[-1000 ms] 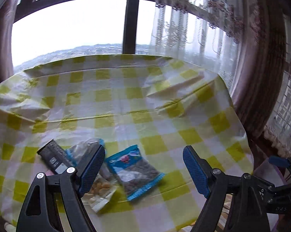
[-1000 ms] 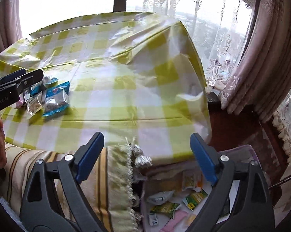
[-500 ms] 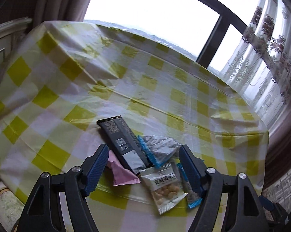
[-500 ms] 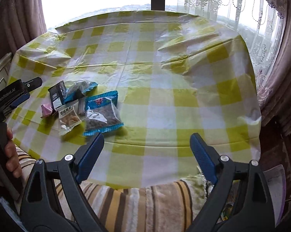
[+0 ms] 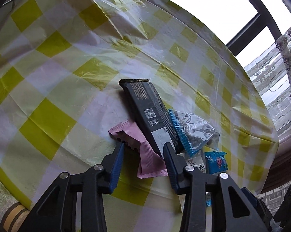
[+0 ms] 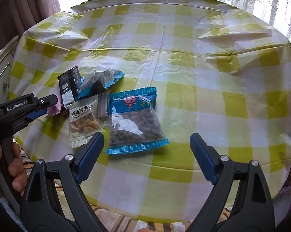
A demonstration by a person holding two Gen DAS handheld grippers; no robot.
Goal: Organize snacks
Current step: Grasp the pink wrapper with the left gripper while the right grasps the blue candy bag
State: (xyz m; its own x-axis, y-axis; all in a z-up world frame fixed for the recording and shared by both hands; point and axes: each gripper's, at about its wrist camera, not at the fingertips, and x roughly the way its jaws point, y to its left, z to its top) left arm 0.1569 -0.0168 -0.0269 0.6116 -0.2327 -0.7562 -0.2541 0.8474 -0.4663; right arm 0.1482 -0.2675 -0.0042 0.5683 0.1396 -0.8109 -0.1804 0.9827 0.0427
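Basically, biggest first: the round table under a glossy yellow-and-white checked plastic cloth (image 6: pixel 184 61) is slick, so flat packs will likely skate if nudged sideways. On it, near the front-left edge, sits a loose cluster of snacks. The blue-edged clear bag of dark nuts (image 6: pixel 134 119) is the bulkiest; prob. light but crinkly, contents shift, so best pinched at a crimped end seal. The long black foil bar wrapper (image 5: pixel 148 114) looks stiffest, w/ one end lying over the pink one. The crumpled clear bag w/ blue trim (image 5: pixel 193 131) is soft, mostly air. The white pouch of pale nuts (image 6: pixel 83 121) lies flat, just beside the big bag. Smallest, the pink crimped-end sachet (image 5: pixel 139 145) is thin, floppy, prob. near weightless; its serrated end lies between the pads of the left gripper (image 5: pixel 143 148), whose jaws have just been closing and straddle it, not yet visibly pressing. The right gripper (image 6: pixel 146 150) hangs spread wide over the near end of the big bag, holding nothing.
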